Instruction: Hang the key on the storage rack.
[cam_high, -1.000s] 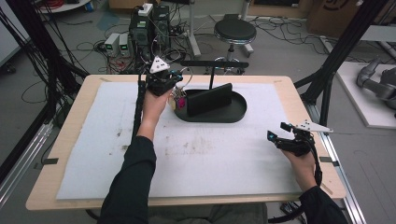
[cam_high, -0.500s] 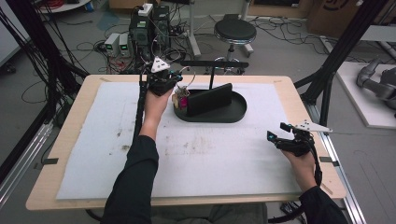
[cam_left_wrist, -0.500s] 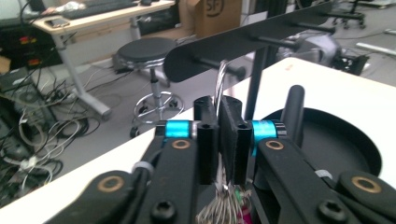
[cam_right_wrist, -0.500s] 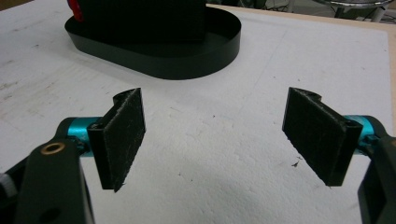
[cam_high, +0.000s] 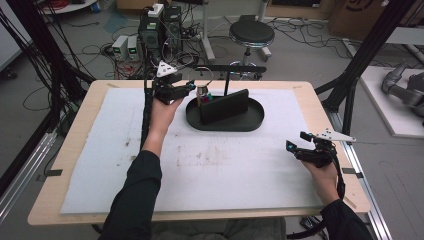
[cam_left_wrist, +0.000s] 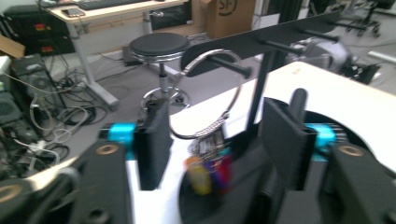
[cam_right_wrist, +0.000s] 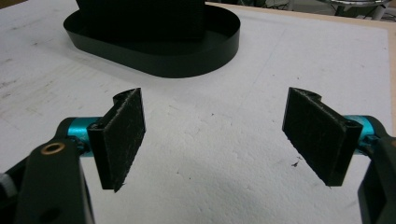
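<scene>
Bracelet (cam_left_wrist: 212, 100) hangs on a peg of the black stand (cam_high: 225, 75), above the left end of the oval tray (cam_high: 252, 122), its coloured charms dangling at the tray's rim. Left gripper (cam_high: 187, 86) sits just left of the tray, jaws just opened wide, with the bracelet between them but untouched. Right gripper (cam_high: 297, 147) hovers over the bench (cam_high: 75, 145) well right of the tray, jaws wide apart, empty.
</scene>
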